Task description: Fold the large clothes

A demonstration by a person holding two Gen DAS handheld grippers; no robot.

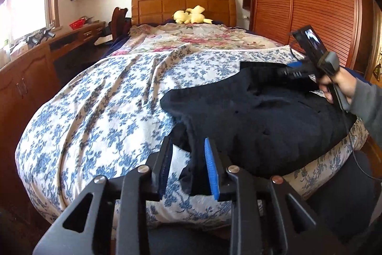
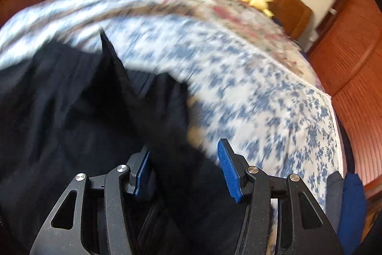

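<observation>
A large dark navy garment [image 1: 262, 116] lies crumpled on the near right part of the blue-flowered bed cover [image 1: 107, 99]. My left gripper [image 1: 188, 147] is at the garment's near edge. A fold of the cloth hangs between its jaws beside the right blue pad [image 1: 211, 169], with a gap to the other finger, so it stands open. A hand [image 1: 339, 85] holds my right gripper [image 1: 293, 71] over the garment's far side. In the blurred right wrist view the right gripper [image 2: 183, 147] is wide open above the dark garment [image 2: 59, 99], whose cloth lies loose between the pads.
A yellow plush toy [image 1: 191, 16] sits by the wooden headboard [image 1: 183, 4]. A slatted wooden wardrobe [image 1: 310, 4] runs along the right of the bed, and a wooden desk [image 1: 35, 59] with clutter along the left under a window. A cable [image 1: 353, 147] trails from the right gripper.
</observation>
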